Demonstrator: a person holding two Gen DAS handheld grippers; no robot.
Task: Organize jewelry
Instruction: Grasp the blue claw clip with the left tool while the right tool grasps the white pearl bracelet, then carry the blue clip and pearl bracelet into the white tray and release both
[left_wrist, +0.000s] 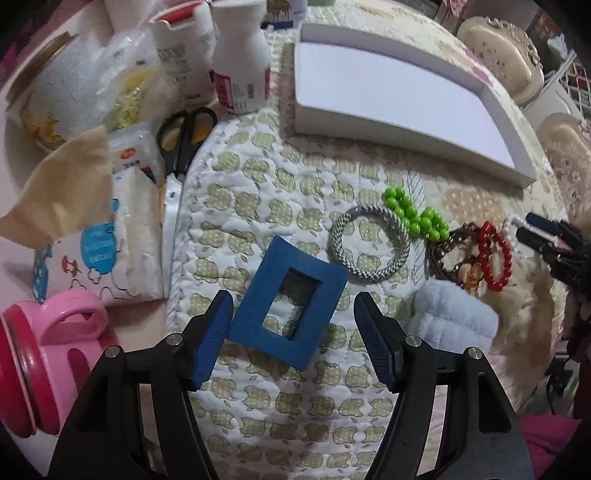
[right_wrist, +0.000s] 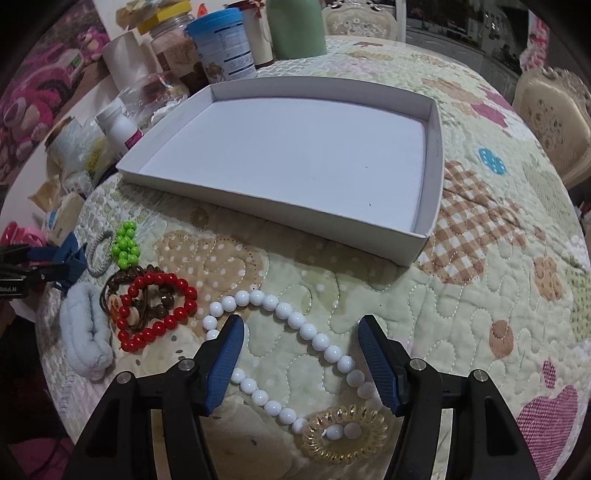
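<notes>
White bead necklace (right_wrist: 295, 321) lies between the spread right tool (right_wrist: 301, 363) — left tool (left_wrist: 293, 341) spread too.

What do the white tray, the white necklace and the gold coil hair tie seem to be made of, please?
Tray: probably matte cardboard, with thin folded walls and sharp corners. Necklace: glossy round beads with highlights, possibly glass or plastic. Hair tie: translucent, shiny gold spiral, likely plastic.

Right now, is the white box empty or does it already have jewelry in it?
Empty. The white box shows only its bare floor in the right wrist view; the white bead necklace and red bead bracelet lie on the quilt outside it.
</notes>
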